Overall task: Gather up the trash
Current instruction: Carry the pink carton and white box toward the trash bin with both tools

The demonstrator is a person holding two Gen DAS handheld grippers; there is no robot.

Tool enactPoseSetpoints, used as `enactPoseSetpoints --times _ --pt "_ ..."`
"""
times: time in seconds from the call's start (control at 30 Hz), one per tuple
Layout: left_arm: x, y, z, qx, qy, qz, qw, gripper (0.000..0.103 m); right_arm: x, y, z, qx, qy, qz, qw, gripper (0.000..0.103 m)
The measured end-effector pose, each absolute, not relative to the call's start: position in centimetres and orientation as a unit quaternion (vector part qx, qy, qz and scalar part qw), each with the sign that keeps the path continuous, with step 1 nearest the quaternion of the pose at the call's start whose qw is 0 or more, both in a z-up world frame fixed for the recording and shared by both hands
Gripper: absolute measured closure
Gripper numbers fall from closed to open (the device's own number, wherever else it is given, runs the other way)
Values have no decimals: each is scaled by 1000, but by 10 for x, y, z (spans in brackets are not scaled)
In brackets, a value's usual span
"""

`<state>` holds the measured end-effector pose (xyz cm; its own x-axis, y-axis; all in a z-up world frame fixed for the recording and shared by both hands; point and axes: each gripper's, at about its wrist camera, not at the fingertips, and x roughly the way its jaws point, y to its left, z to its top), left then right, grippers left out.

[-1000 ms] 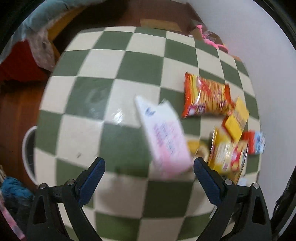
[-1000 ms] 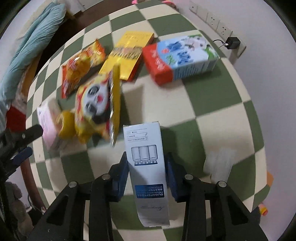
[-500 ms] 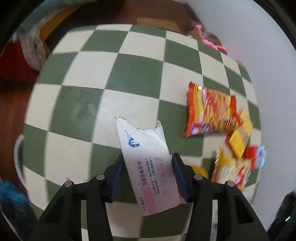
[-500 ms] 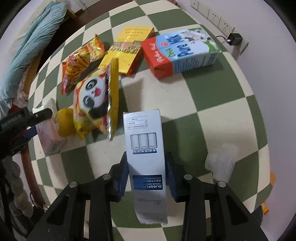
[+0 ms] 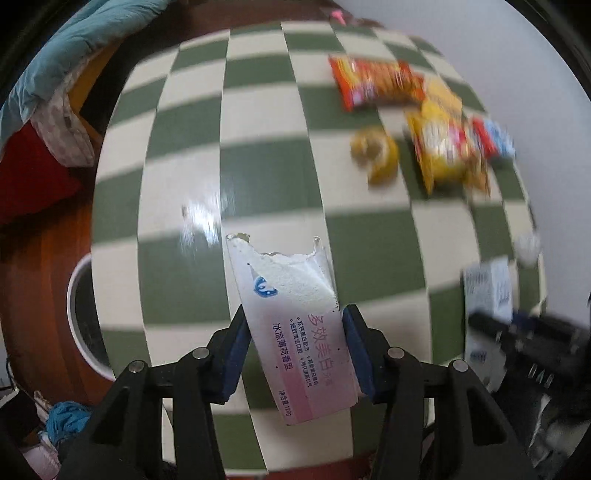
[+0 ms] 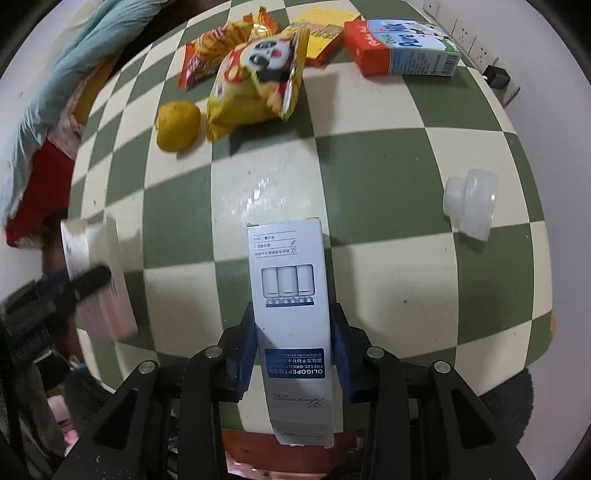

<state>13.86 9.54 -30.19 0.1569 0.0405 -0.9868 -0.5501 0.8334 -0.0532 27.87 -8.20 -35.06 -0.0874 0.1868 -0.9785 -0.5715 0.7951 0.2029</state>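
Observation:
My left gripper [image 5: 293, 343] is shut on a torn pink-and-white toothpaste box [image 5: 291, 317] and holds it above the near edge of the green-and-cream checkered table [image 5: 177, 206]. My right gripper [image 6: 291, 343] is shut on a white-and-blue carton [image 6: 290, 295], also lifted over the near edge. The pink box also shows in the right wrist view [image 6: 96, 273], and the white carton in the left wrist view [image 5: 487, 288]. On the table lie a red snack bag [image 6: 210, 55], a yellow panda snack bag [image 6: 258, 77], a yellow box [image 6: 325, 29], a milk carton [image 6: 402, 48] and a yellow lump [image 6: 177, 125].
A clear plastic cup [image 6: 471, 203] lies on its side at the table's right. A white bin rim [image 5: 79, 314] shows below the table's left edge over wooden floor. Blue and red bedding [image 5: 55, 74] lies at the far left. Wall sockets [image 6: 476, 40] sit far right.
My left gripper closed on the pink box and lifted it back toward the near edge. My right gripper drew back with the white carton still in it.

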Motion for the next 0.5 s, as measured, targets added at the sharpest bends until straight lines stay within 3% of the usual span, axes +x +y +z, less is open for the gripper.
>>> enactPoseSetpoints --times 0.5 --pt "132 72 -333 -201 612 243 725 54 254 -77 -352 -183 647 276 687 62"
